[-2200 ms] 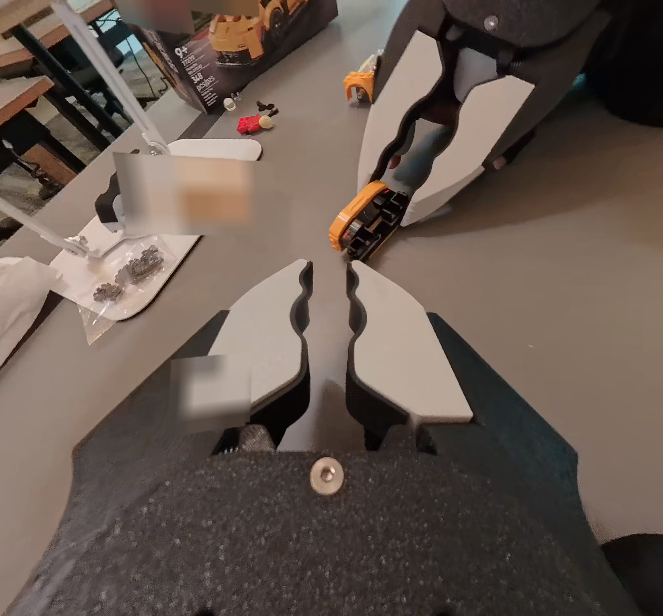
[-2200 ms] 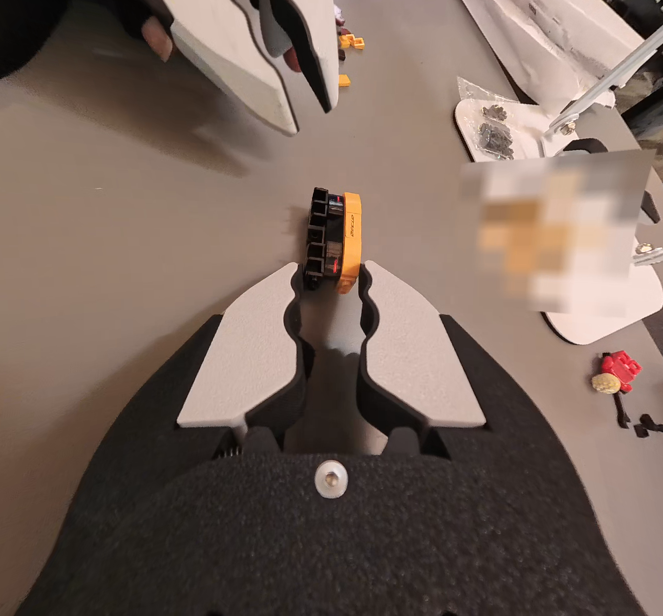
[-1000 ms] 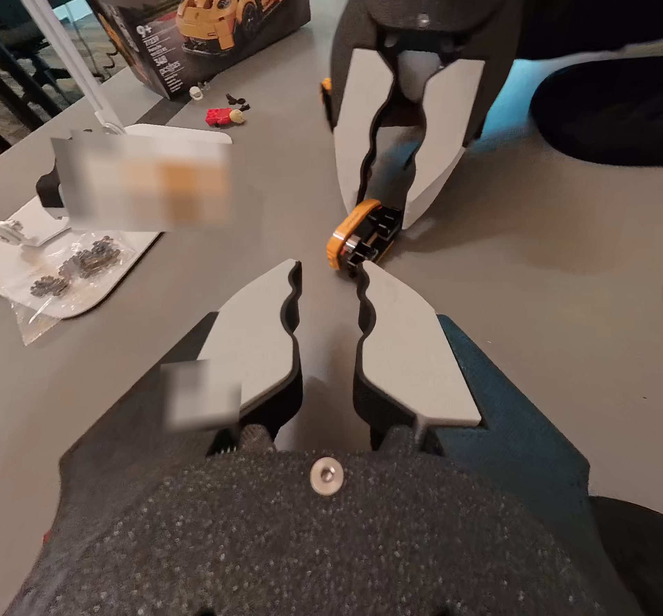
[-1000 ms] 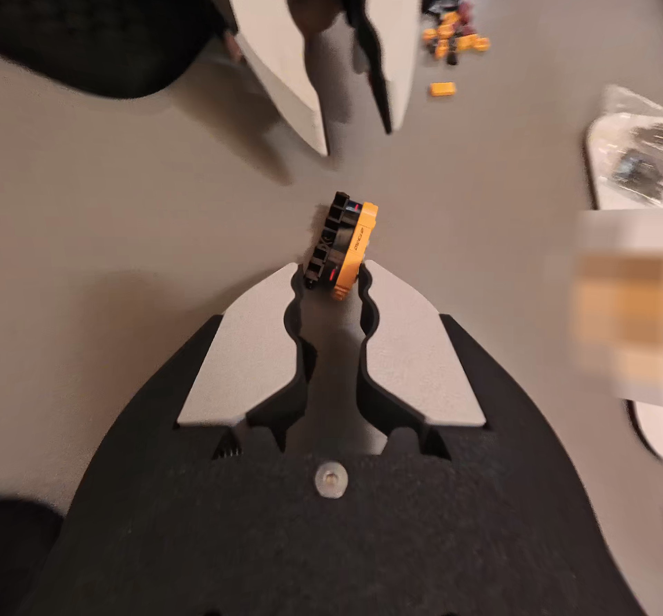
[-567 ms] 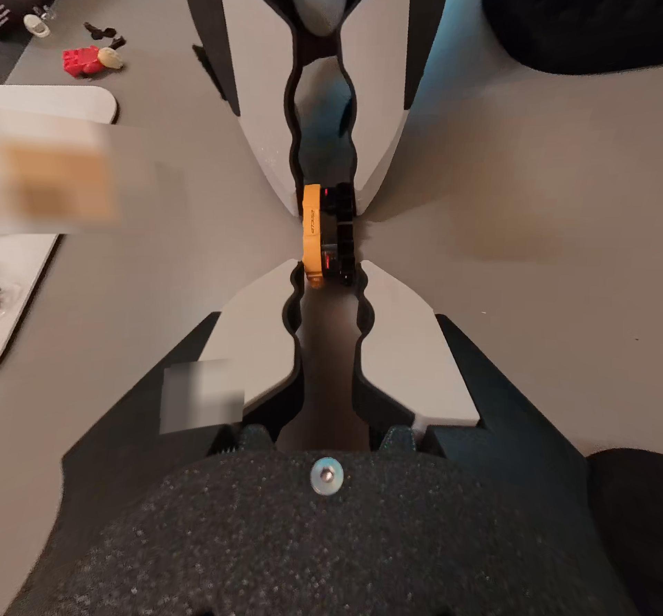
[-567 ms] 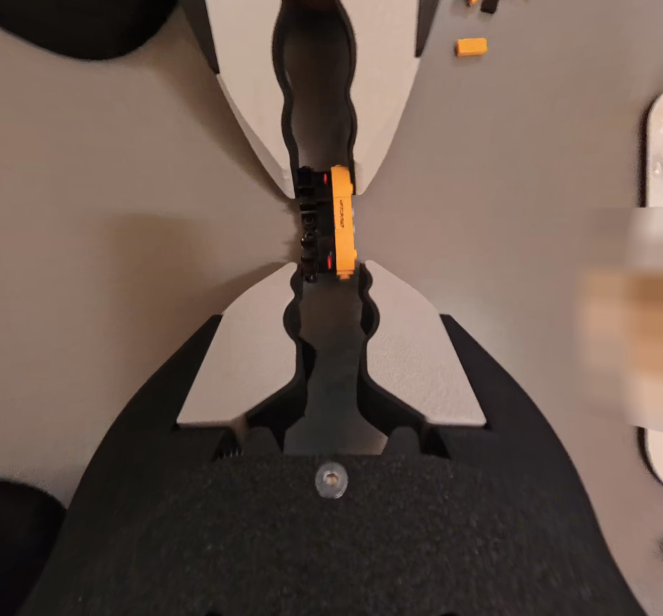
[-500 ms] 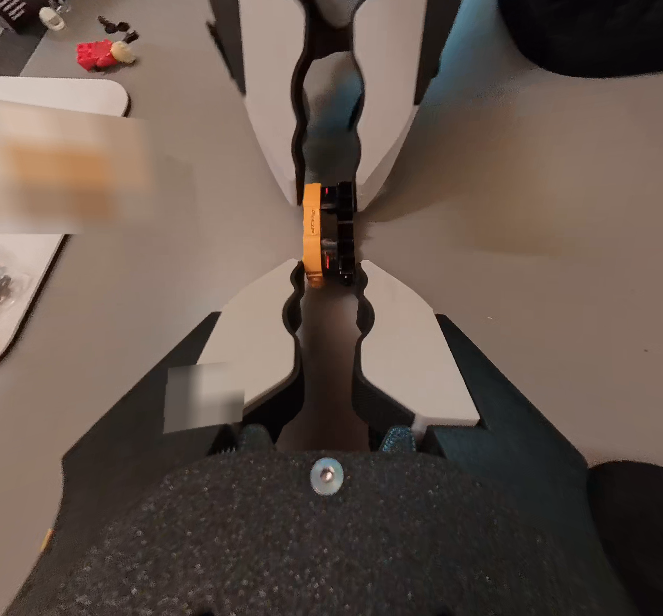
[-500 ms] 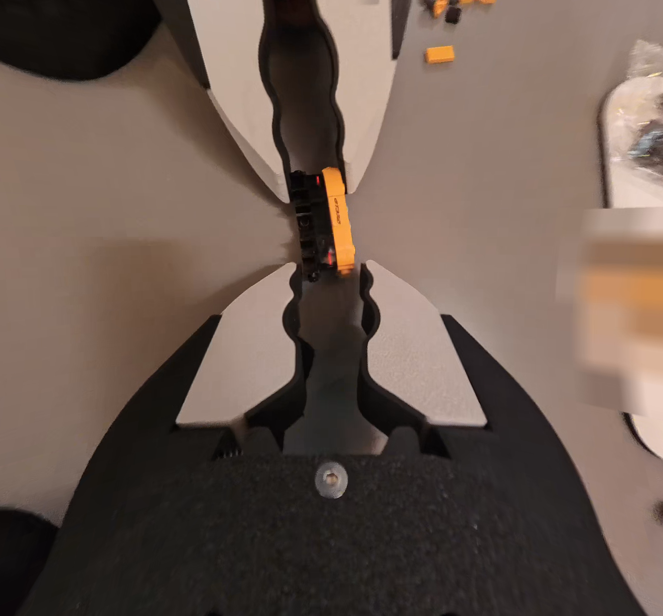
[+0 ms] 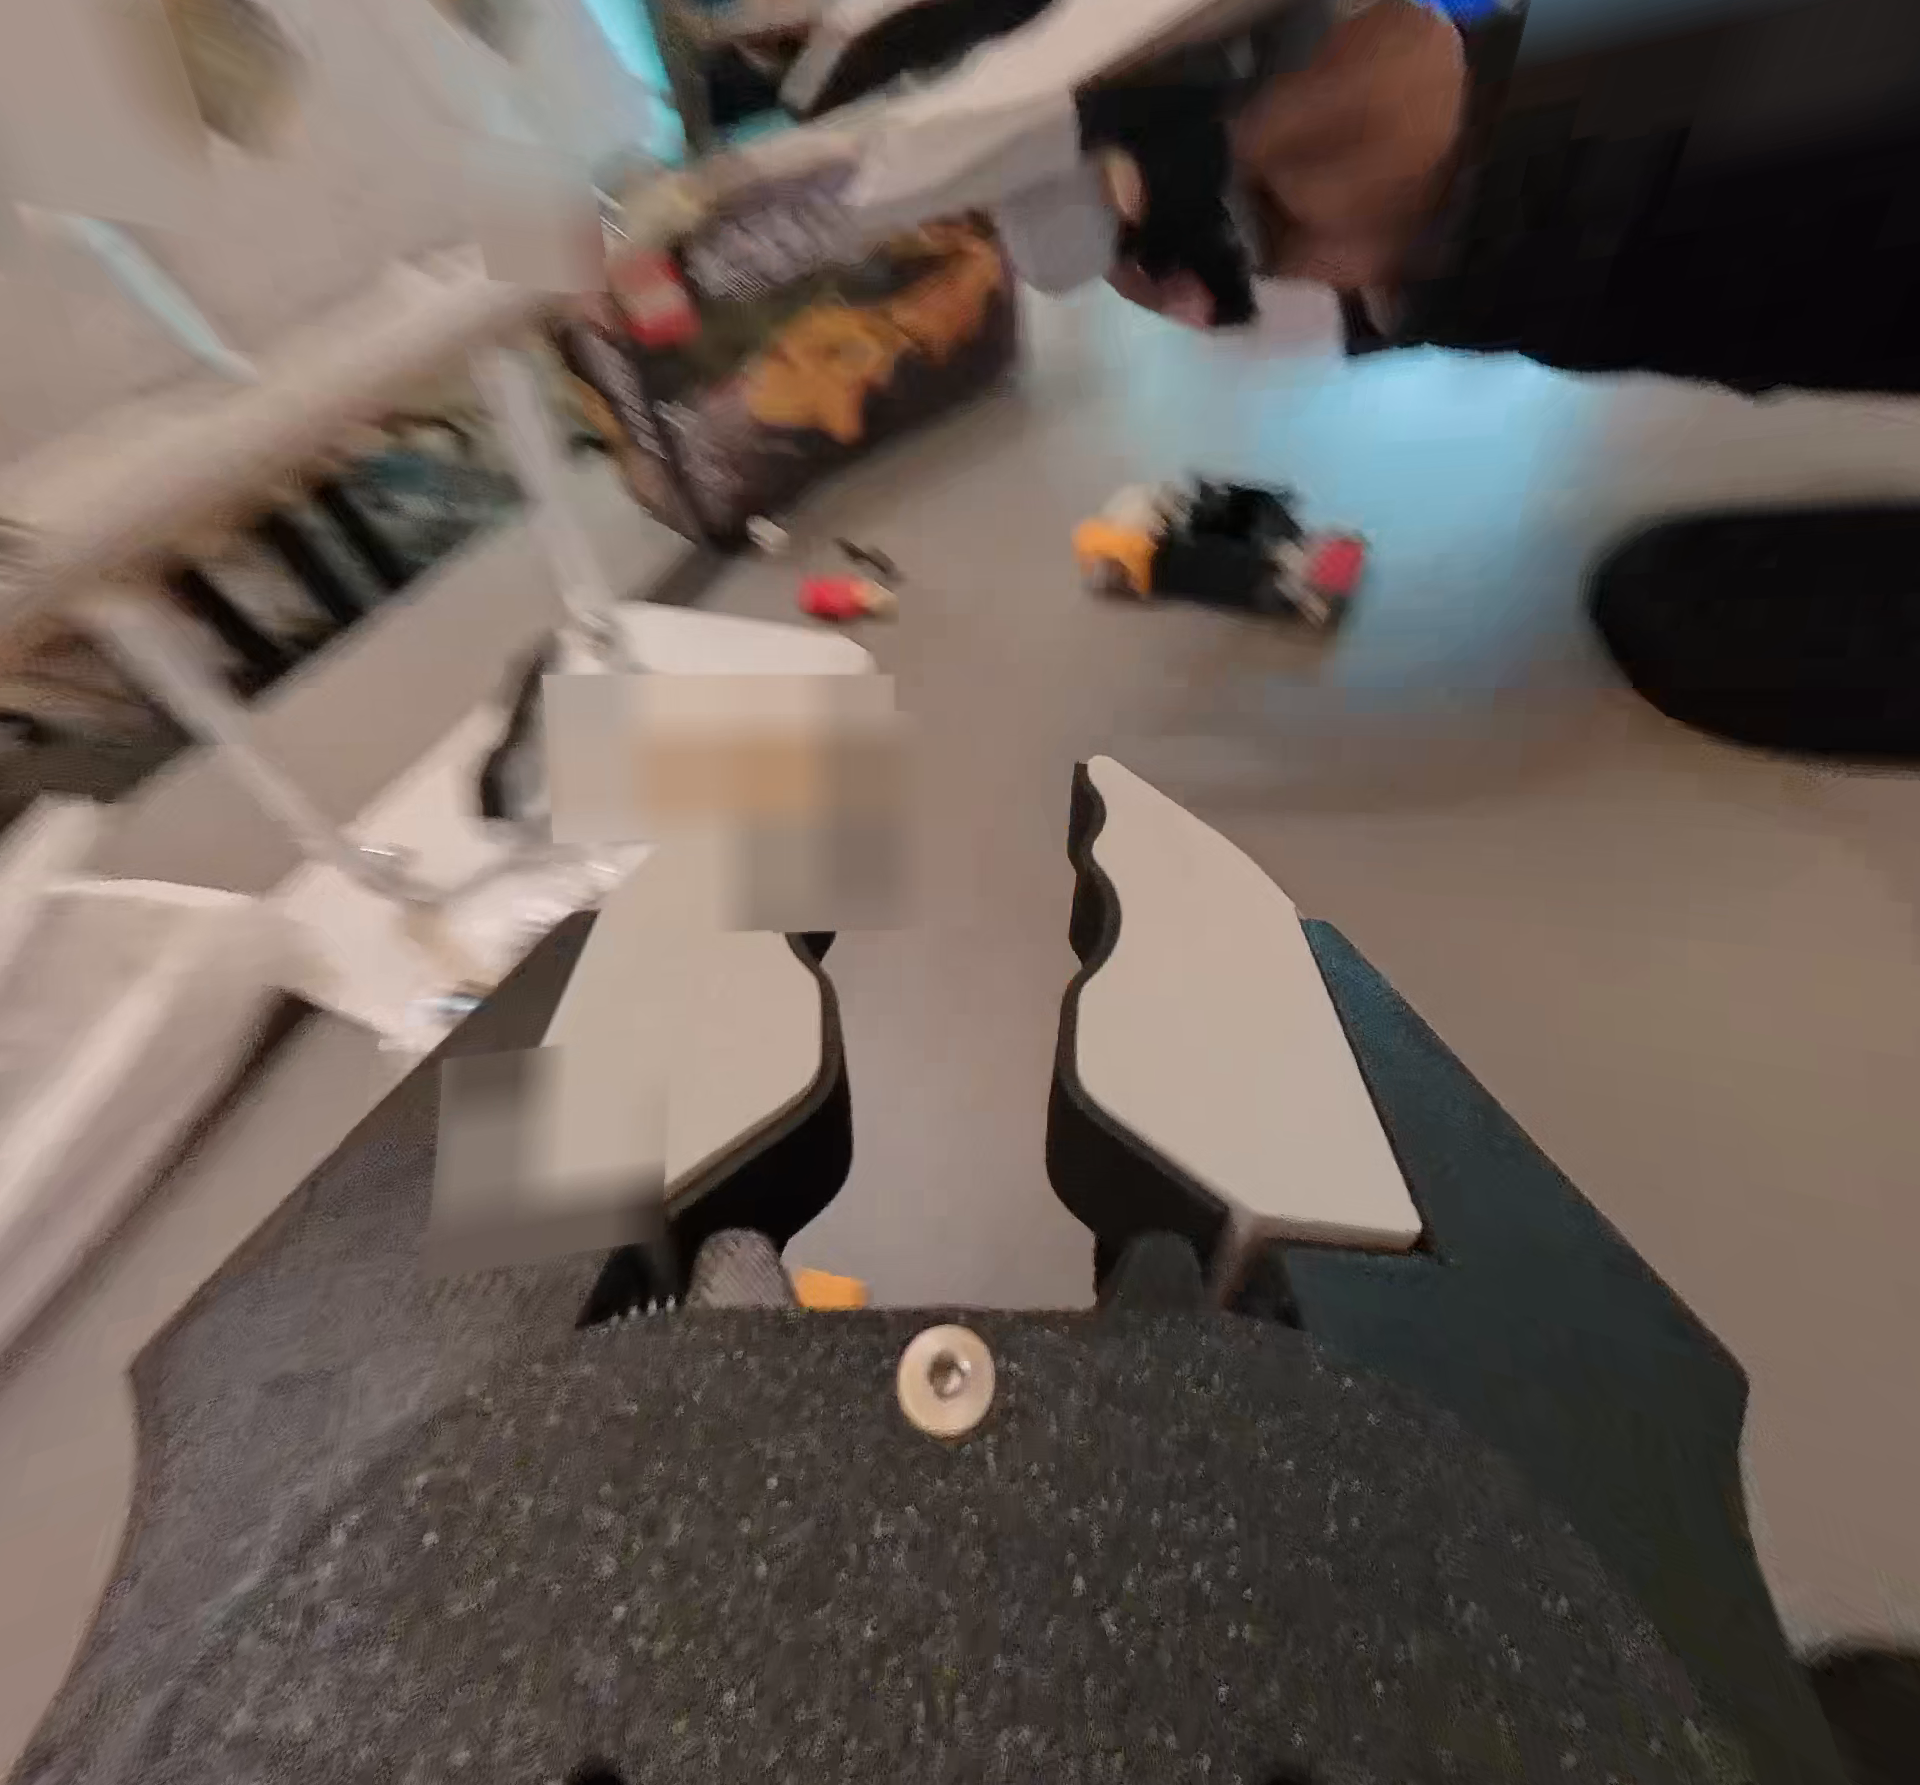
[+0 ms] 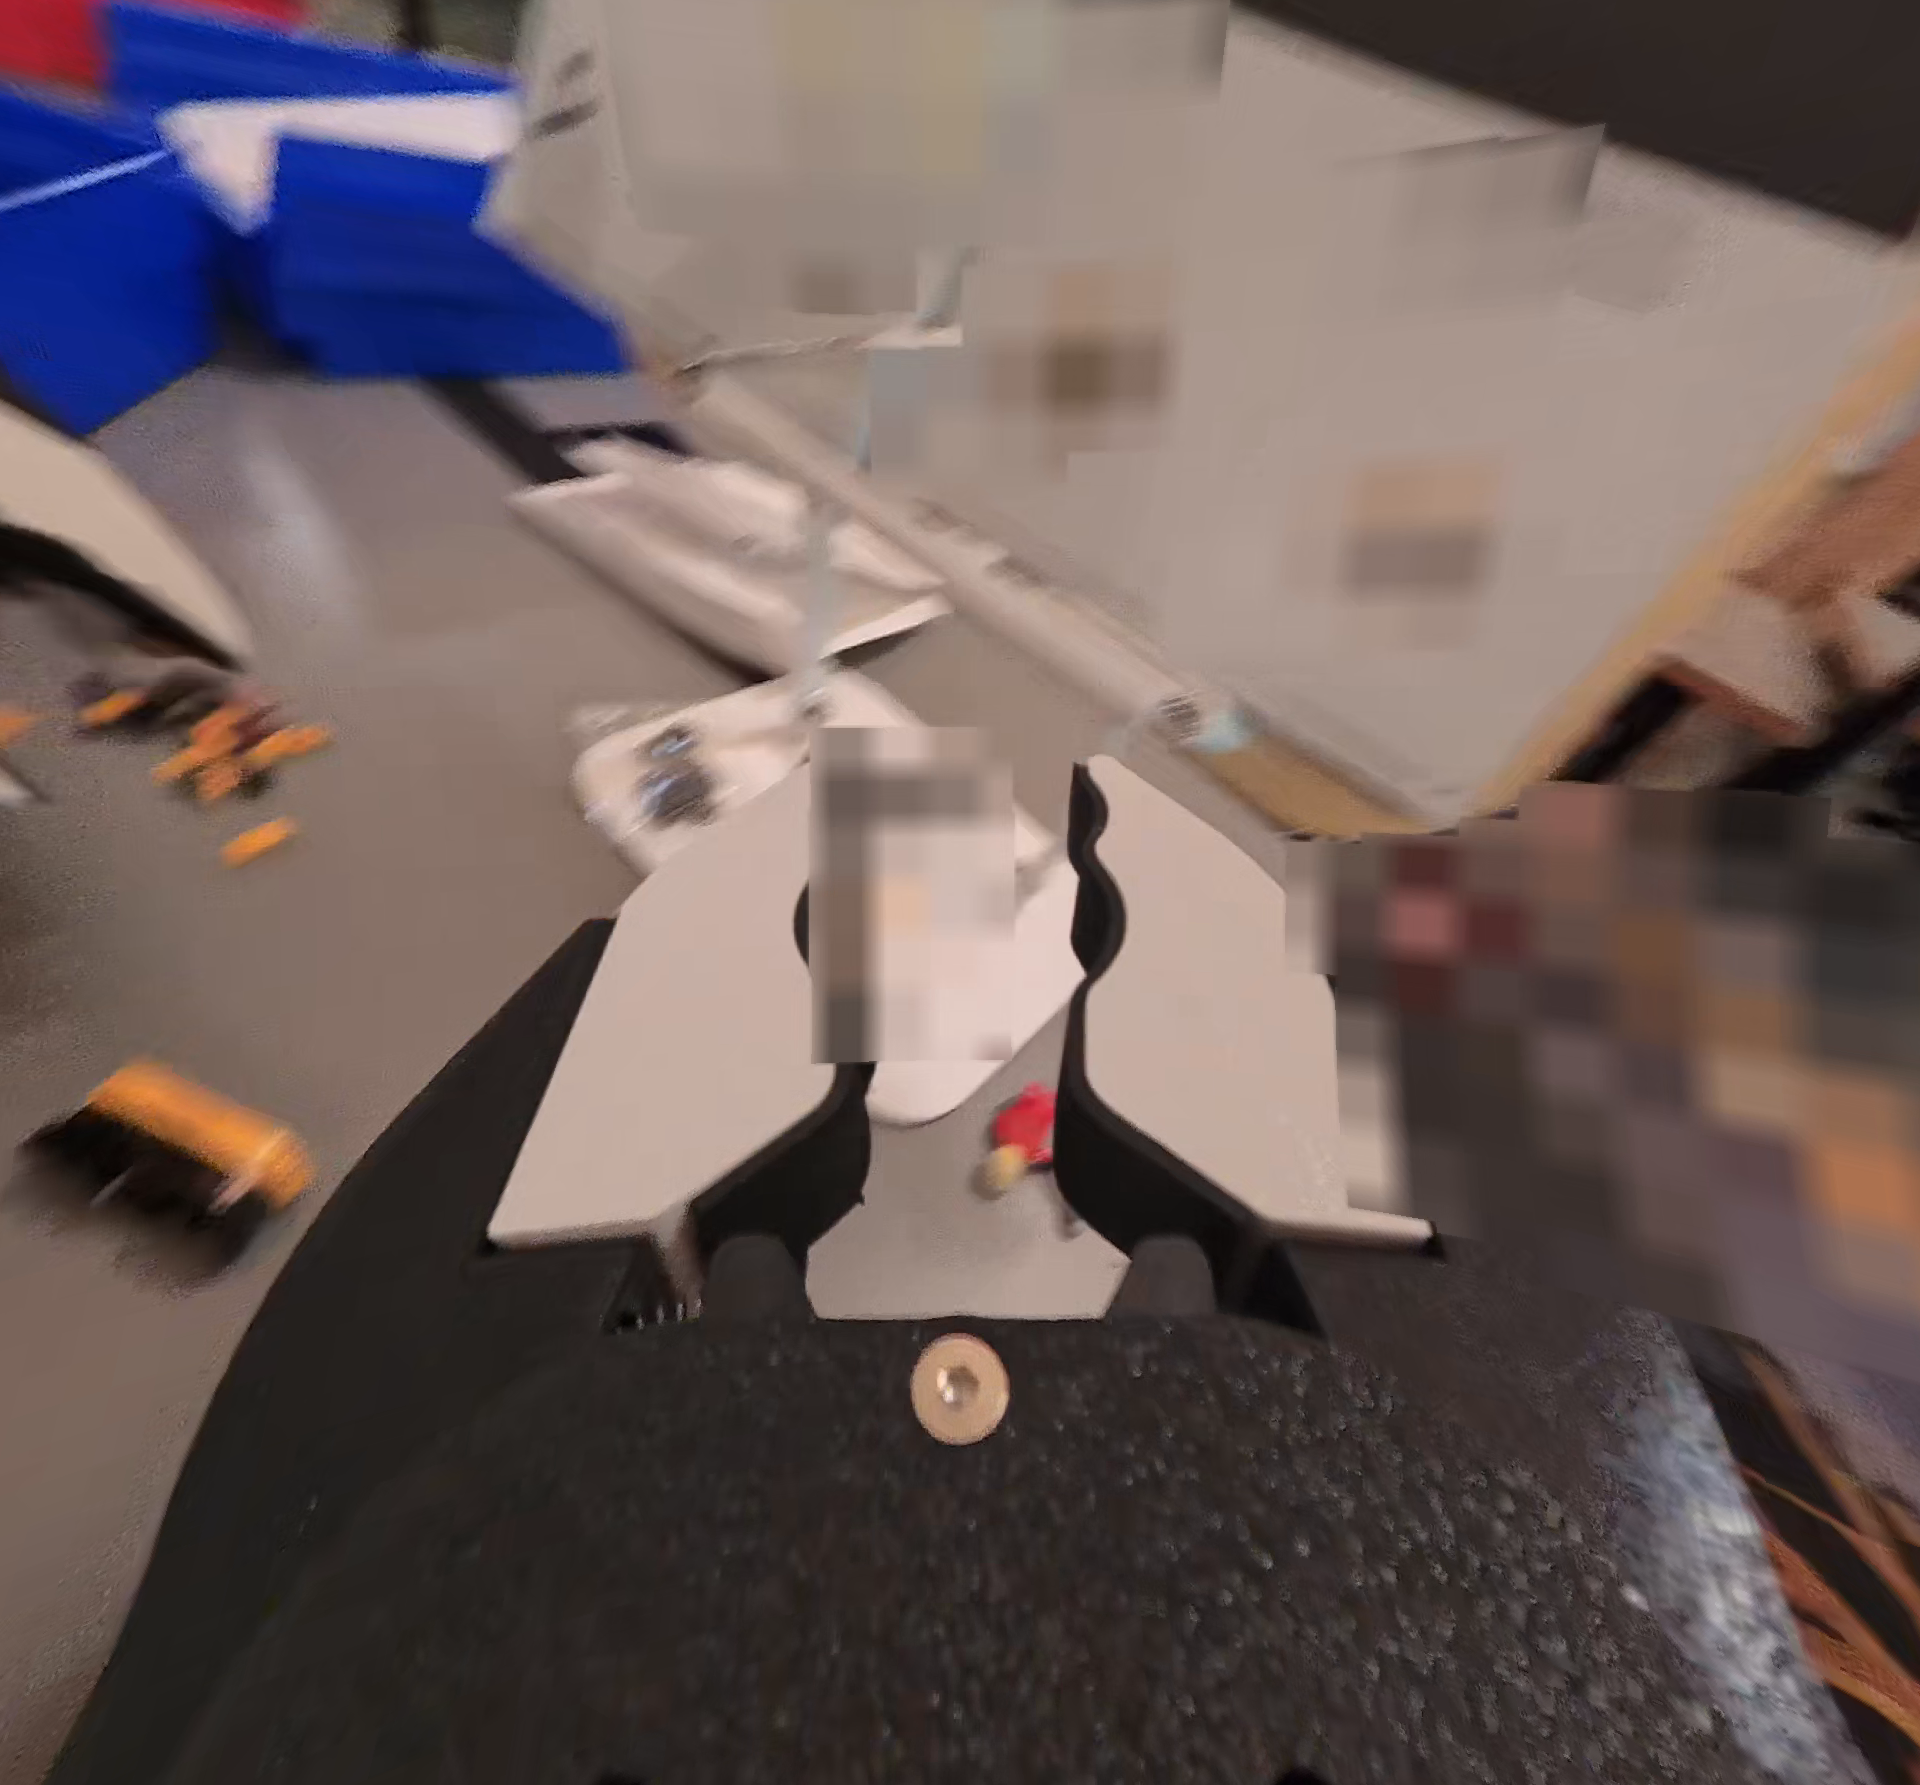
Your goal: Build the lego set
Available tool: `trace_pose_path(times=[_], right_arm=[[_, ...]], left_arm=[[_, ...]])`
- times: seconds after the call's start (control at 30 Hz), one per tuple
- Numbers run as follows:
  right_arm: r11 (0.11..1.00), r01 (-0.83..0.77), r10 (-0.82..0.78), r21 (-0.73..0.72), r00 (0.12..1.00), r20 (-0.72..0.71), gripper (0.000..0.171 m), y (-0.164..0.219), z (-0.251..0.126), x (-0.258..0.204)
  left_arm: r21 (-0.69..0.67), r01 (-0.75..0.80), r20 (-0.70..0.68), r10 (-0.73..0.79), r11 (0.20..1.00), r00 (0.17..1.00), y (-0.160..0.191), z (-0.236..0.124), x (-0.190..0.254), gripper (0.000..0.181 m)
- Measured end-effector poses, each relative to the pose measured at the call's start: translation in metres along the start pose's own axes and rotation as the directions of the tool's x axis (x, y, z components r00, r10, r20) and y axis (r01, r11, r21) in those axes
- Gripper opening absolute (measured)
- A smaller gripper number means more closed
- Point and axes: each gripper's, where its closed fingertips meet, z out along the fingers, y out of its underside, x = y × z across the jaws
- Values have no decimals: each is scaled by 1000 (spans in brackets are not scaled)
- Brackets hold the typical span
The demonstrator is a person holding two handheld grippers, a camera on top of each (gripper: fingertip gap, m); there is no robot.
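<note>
The orange and black lego assembly [image 9: 1216, 551] lies on the grey table, far ahead of my left gripper [image 9: 951, 852]. That gripper is open and empty, held above the table. A small orange piece [image 9: 826, 1288] shows on the table below the base of its fingers. In the right wrist view the assembly [image 10: 177, 1153] lies at the lower left, beside my right gripper [image 10: 951, 852], which is open and empty. A red minifigure piece [image 10: 1023, 1122] lies below, between its fingers. The right gripper [image 9: 987, 104] also shows raised at the top of the left wrist view. Both views are blurred.
The lego box [image 9: 821, 353] stands at the back left, with the red piece [image 9: 836, 595] in front of it. A white tray [image 9: 727, 639] is to the left. Loose orange pieces [image 10: 208, 748], a bag of parts [image 10: 665, 779] and blue bins [image 10: 364, 260] are also there. Spacing between my two grippers at the tips: around 20 centimeters.
Both grippers let go of the orange and black assembly, which they held between them, and pulled up and away. The assembly now lies on the table.
</note>
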Motion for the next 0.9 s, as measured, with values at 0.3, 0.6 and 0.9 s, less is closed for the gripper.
trace_pose_path(times=[0.3,0.6,0.9], right_arm=[[999,7,9,49,943,-334,79,-26,30,96],[974,225,-220,-37,886,-408,90,-47,63,111],[986,169,-163,-14,924,-347,83,-44,82,109]], left_arm=[[215,52,479,-152,975,865,-67,-40,-145,45],[-24,-8,539,20,1000,842,-31,-12,-173,56],[-17,-28,507,32,999,861,-31,-13,-163,54]])
